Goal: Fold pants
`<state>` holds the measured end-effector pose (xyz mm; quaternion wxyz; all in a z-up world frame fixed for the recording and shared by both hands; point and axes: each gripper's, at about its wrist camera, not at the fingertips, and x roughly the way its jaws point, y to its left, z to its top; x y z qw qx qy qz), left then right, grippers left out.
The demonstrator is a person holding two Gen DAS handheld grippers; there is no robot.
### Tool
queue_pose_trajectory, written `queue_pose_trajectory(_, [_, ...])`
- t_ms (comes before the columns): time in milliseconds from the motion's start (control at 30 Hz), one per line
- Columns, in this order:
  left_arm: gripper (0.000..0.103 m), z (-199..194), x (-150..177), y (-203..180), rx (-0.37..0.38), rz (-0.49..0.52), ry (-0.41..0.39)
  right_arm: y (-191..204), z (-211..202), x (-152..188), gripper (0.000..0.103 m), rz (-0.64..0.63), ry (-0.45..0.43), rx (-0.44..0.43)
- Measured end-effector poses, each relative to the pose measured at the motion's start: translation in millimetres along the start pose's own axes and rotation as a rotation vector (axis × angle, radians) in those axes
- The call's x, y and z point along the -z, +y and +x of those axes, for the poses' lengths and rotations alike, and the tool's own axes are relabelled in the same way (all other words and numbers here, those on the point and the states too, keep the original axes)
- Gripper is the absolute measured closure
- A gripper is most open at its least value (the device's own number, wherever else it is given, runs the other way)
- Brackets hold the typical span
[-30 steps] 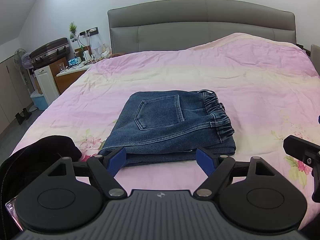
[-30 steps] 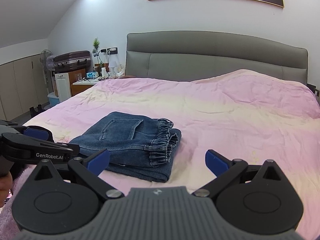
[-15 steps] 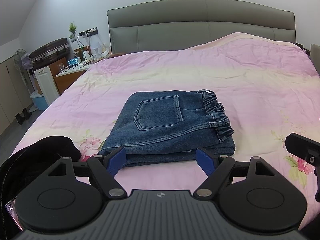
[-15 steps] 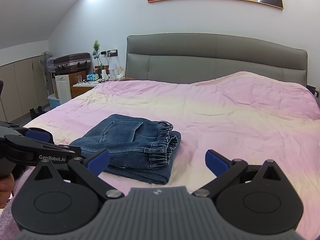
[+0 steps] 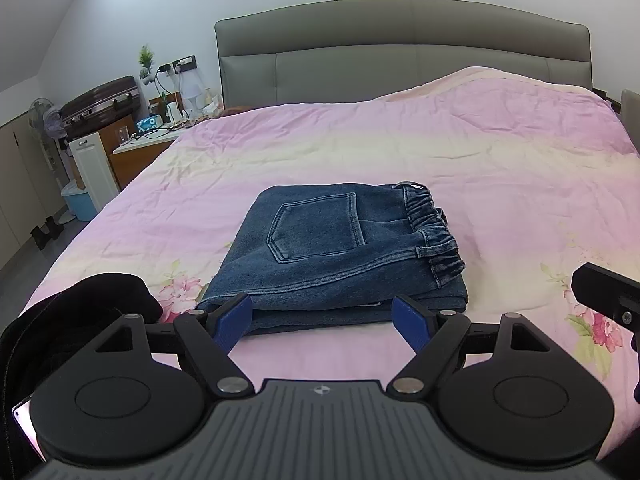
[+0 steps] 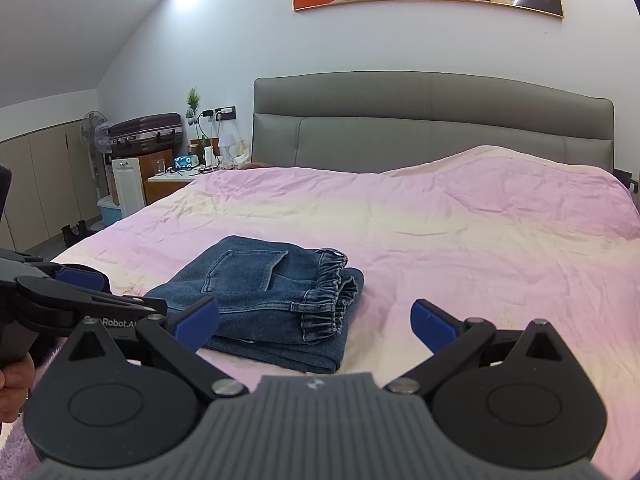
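Observation:
Blue denim pants (image 5: 340, 252) lie folded into a compact stack on the pink bedspread (image 5: 460, 152), back pocket up, elastic waistband at the right. My left gripper (image 5: 322, 318) is open just in front of the stack's near edge, nothing between its blue pads. In the right wrist view the same pants (image 6: 264, 300) sit left of centre. My right gripper (image 6: 316, 320) is open and held above the bed, off the stack's right side, empty. The left gripper's body (image 6: 80, 304) shows at the left edge there.
A grey headboard (image 5: 400, 48) closes the far end of the bed. A nightstand with clutter (image 5: 156, 136), a suitcase (image 5: 104, 102) and a fan stand to the left. A black garment (image 5: 80, 320) lies at the near left bed corner. A hand (image 6: 12, 380) holds the left gripper.
The right gripper has risen and tilted up, so the pants sit lower in its view. The left gripper has barely moved. The pants stay still.

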<state>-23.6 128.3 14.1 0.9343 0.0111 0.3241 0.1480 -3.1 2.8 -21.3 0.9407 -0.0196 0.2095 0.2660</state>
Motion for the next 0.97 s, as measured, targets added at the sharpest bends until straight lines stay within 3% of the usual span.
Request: queue_pose_trajectory(967, [0.010, -2.4, -1.7, 1.2, 0.049, -0.038, -0.002, -2.7, -2.3, 0.8, 0.005, 0.013, -0.005, -0.010])
